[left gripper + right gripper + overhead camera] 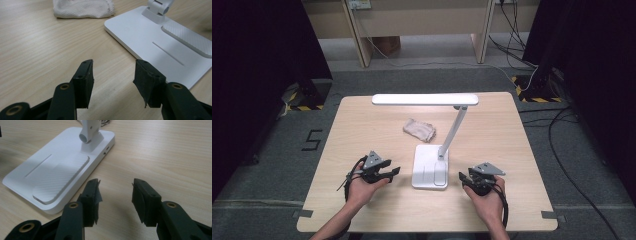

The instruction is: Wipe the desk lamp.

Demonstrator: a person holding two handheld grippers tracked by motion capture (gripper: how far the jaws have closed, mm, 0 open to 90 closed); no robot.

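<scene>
So far nothing is in hand — the left gripper point(388, 173) and right gripper point(466, 180) both hover low over the worktop near its front edge w/ jaws spread and nothing between the pads, one on each side of the white desk lamp point(430, 167). The lamp stands upright at mid-worktop, its base nearer the front edge, arm slanting up to a long head that lies level toward the back edge. A crumpled white cloth point(419, 130) lies just behind-left of the base, apart from it. Judging by that, any grasp or wipe is still to come. Writing: no brand or label legible on the lamp; a dark "5" point(312, 139) is marked on the floor left of the table.
</scene>
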